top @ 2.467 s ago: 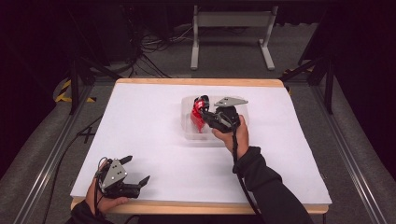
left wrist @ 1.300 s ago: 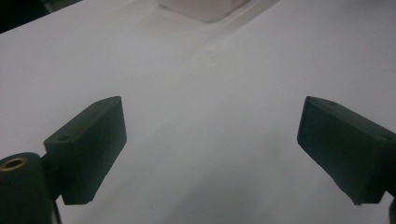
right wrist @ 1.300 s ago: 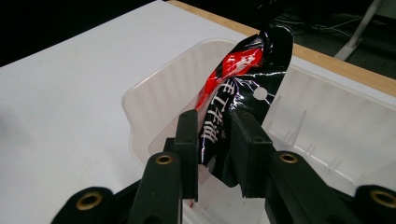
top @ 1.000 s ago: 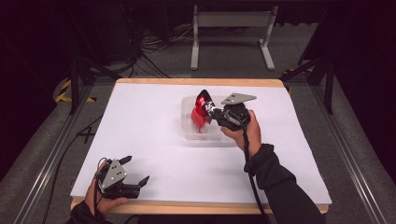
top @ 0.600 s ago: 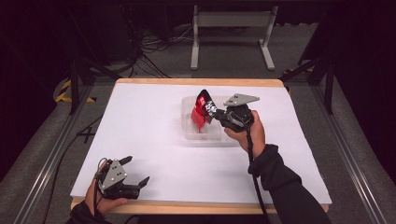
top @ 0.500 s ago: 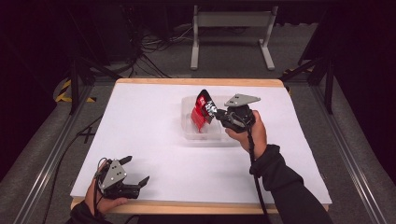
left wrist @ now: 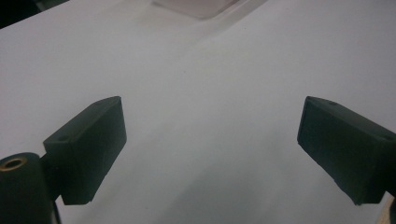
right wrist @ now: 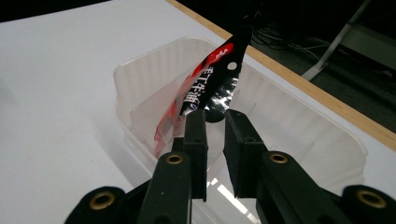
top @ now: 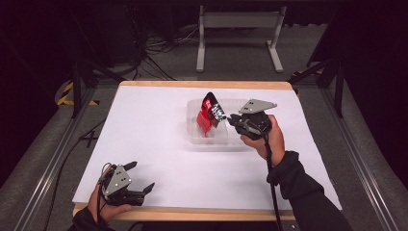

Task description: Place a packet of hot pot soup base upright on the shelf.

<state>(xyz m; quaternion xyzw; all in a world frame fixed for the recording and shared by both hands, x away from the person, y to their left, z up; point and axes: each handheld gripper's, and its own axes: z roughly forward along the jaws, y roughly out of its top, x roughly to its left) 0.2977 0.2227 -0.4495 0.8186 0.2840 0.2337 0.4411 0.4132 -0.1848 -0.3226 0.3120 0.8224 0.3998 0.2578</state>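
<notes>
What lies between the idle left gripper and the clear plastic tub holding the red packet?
Bare white table cover, seen in the high view, separates the left gripper from the clear plastic tub.

Dark room, grey carpet [top: 159, 62], cables [top: 159, 41]

Change: your right gripper [top: 229, 119], closed on the red packet [top: 211, 111], now holds it higher and farther right above the clear tub [top: 226, 142].
</notes>
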